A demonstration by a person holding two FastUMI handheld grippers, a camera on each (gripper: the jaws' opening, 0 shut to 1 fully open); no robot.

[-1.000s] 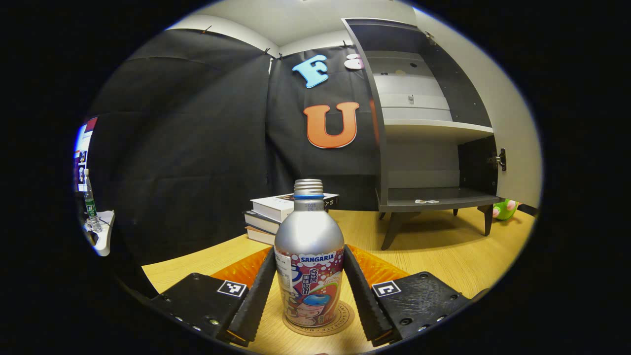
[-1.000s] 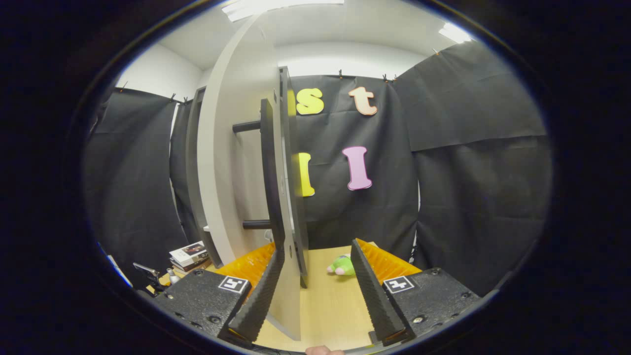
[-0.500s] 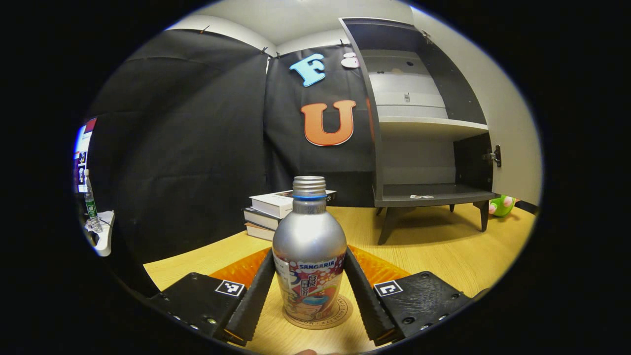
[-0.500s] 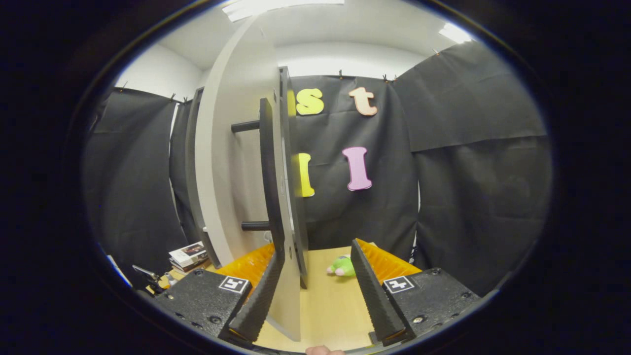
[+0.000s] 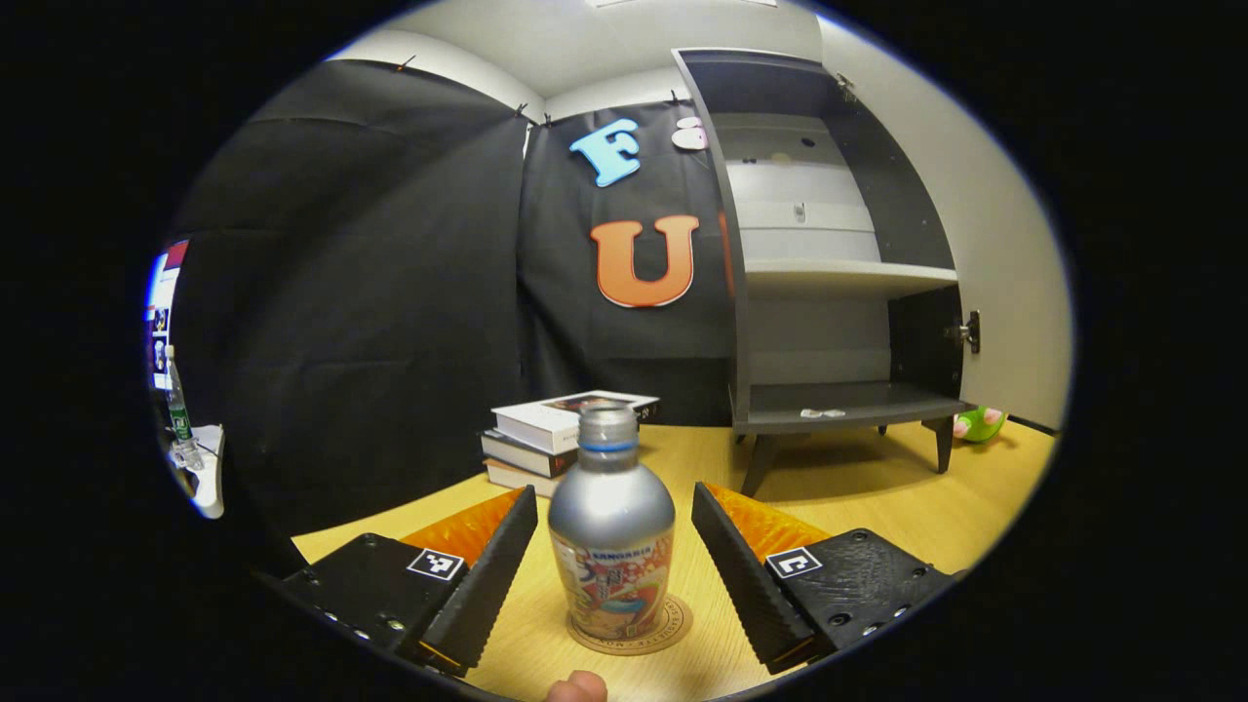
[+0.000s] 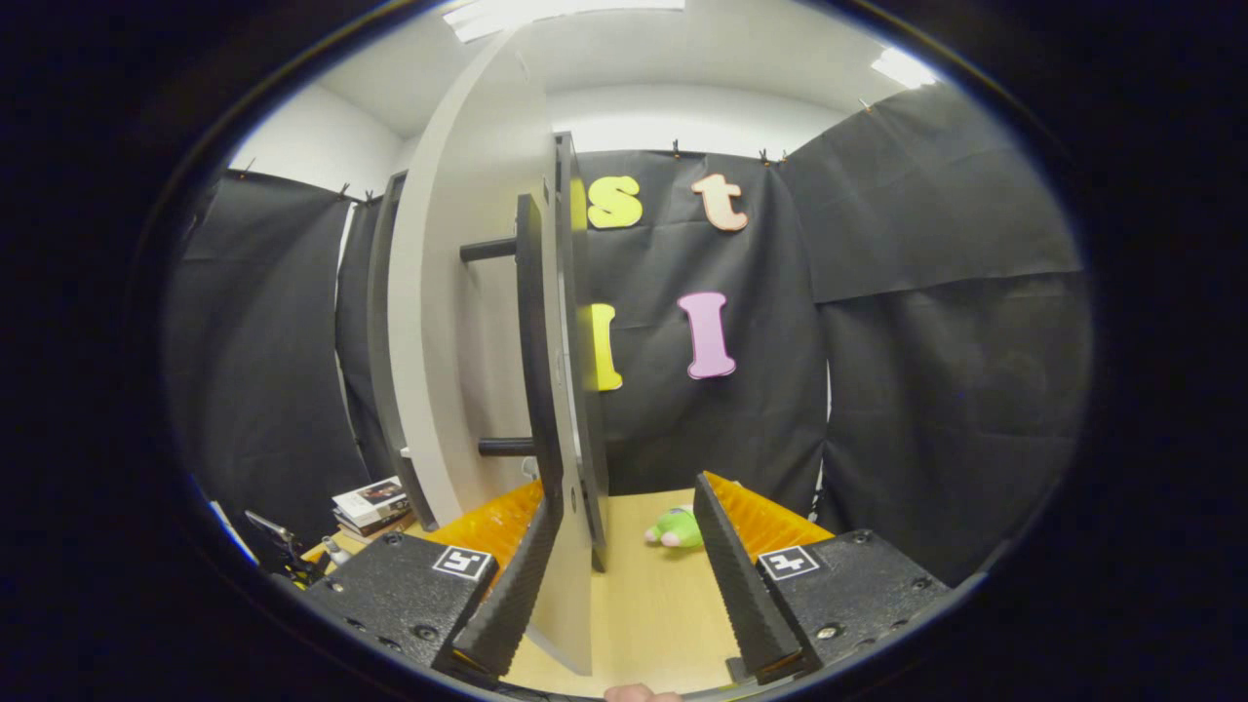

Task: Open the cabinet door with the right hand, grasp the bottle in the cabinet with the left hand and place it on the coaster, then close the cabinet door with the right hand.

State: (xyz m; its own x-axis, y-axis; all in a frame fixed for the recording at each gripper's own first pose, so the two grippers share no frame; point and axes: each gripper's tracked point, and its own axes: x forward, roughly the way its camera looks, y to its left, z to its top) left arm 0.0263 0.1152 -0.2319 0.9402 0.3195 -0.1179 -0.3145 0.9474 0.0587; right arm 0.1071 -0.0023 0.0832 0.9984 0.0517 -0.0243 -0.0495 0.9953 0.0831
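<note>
in the left gripper view the left gripper is spread apart, its two fingers standing clear on either side of the bottle with a gap of table on both sides, so it is released and grips nothing. the bottle stands upright on the round coaster, which lies on the wooden table. it is a silver bottle with a printed label low on its body and a screw cap with a blue ring at the neck. behind it a stack of books lies on the table. to the right the cabinet stands with its inside showing: a pale shelf across the middle and a small pale item on the bottom board. a green plush toy lies on the table beyond the cabinet's right leg. a fingertip shows at the bottom edge.

in the right gripper view the right gripper is also spread wide, and the edge of the open cabinet door stands between its fingers, close against the left one; whether that finger touches the door cannot be told, and the right finger is well apart from it. the door's dark bar handle runs upright just above the left finger. the green plush toy lies on the table past the door.
</note>
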